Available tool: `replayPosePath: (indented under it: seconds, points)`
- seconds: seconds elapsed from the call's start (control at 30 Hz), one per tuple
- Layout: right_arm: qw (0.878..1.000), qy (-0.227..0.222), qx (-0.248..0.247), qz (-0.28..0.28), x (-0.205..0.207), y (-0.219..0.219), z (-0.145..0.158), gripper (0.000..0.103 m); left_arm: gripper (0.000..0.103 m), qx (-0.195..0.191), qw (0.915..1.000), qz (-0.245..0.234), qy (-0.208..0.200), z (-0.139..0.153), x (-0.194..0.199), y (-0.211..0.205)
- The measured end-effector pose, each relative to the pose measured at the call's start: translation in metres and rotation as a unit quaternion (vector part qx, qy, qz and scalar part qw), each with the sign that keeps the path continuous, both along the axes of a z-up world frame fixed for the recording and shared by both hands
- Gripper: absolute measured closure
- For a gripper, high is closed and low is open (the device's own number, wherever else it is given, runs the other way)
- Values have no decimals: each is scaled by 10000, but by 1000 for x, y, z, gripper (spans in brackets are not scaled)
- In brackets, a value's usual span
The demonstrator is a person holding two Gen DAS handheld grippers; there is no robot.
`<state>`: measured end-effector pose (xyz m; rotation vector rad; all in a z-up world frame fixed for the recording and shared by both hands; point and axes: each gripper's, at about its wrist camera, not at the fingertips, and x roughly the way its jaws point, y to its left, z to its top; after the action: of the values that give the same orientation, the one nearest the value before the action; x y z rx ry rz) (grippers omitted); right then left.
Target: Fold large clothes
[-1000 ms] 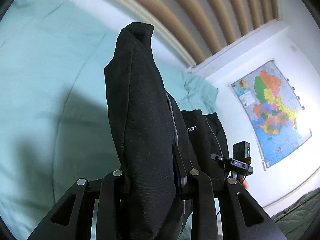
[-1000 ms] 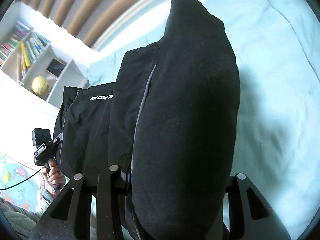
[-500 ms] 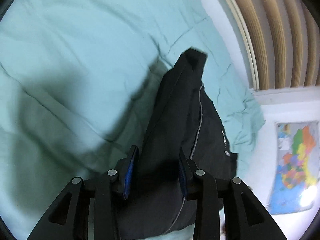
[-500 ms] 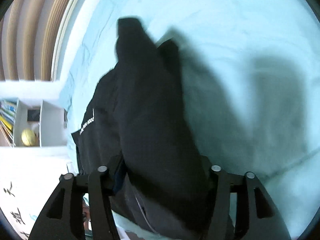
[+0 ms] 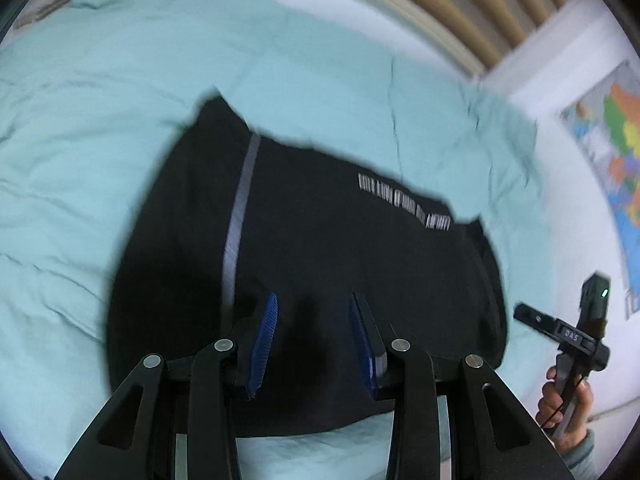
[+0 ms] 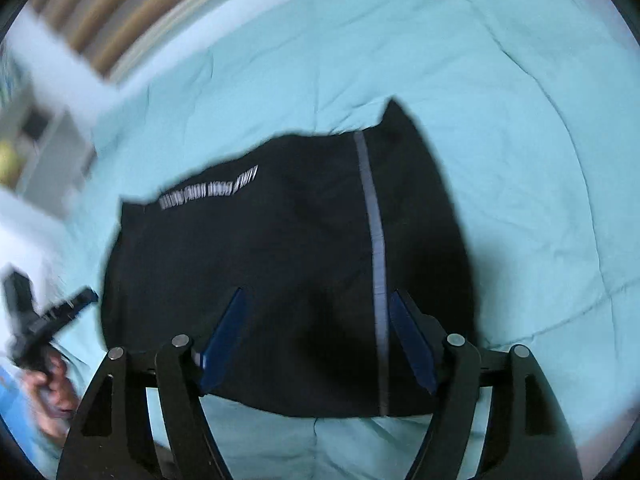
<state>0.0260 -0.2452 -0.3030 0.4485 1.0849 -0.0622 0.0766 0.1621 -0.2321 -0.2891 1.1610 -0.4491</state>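
A black garment [image 5: 320,264] with a grey stripe and white lettering lies folded flat on the light teal bed cover [image 5: 120,80]. It also shows in the right wrist view [image 6: 288,264]. My left gripper [image 5: 314,320] is open and empty above the garment's near edge. My right gripper [image 6: 316,316] is open and empty above the same near edge, by the grey stripe. The right gripper, held in a hand, also shows at the right of the left wrist view [image 5: 568,332]. The left gripper shows at the left of the right wrist view [image 6: 44,320].
A slatted wooden headboard [image 5: 460,4] runs along the far side of the bed. A coloured map [image 5: 612,160] hangs on the white wall. A blurred white shelf [image 6: 44,140] stands at the left. The bed cover [image 6: 520,100] spreads around the garment.
Both grippers held the bunched garment a second ago. They lowered it onto the bed, opened and let it go. It now lies flat.
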Motion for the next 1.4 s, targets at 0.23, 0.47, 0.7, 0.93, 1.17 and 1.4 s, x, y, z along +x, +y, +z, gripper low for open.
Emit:
replayPosePath:
  seconds: [0.23,0.47,0.7,0.93,1.17,1.4]
  points:
    - [9891,946,-1105,224,15,39,-75,26,65,73,9932,425,1080,-65,13,-4]
    - [9849,1190,-1212,332,22,50,-59,26,65,382,9955,165,856,-41,6,-5]
    - [9905,523,-1260,155,17,62,27,26,65,796,9966,-184,-60,35,-19,-16]
    - [9911,-241,-1298,-182,25,96,117,24,65,1140,9873,167,-1090,140,-22,-22]
    - [9857,-765,-1445,-395,13,105,179,16,49,1189,9788,481,-1595,209,-29,-38]
    - [9840,-835,-1446,-618,3,112,186,16,45,1415,9740,661,-1642,228,-34,-54]
